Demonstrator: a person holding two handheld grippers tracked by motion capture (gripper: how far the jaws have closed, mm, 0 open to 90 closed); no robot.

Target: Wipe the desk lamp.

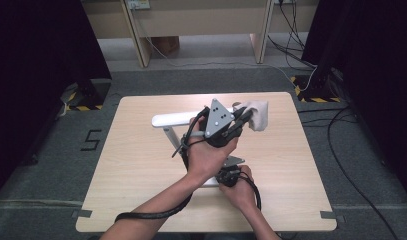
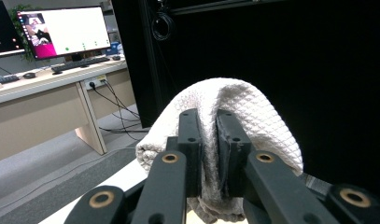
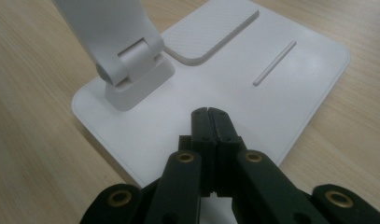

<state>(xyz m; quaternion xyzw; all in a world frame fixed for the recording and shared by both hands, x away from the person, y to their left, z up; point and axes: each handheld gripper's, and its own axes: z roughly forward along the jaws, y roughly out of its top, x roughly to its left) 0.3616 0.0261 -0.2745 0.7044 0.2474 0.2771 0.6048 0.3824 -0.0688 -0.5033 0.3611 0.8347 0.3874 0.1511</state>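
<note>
The left tongs (image 2: pixel 208 140) are clamped on a white waffle-weave cloth (image 2: pixel 234 105), which bulges over and around the two black jaws and hangs down between them. In the high view these left tongs (image 1: pixel 239 120) are held up above the far half of the bench (image 1: pixel 136 170), with the cloth (image 1: pixel 256 114) bunched at their tip, just beside the far end of the white lamp head (image 1: pixel 173 119). The lamp's thin arm (image 1: pixel 169 137) slants down from the head toward the person's forearm. The right tongs (image 3: pixel 210 116) are fully closed with nothing between them, their tip resting over the lamp's flat white base (image 3: pixel 290 88), close to its near edge; the hinge foot (image 3: pixel 131 70) of the arm stands just beyond. In the high view the right hand (image 1: pixel 238 187) sits low at the base, near the bench's front
</note>
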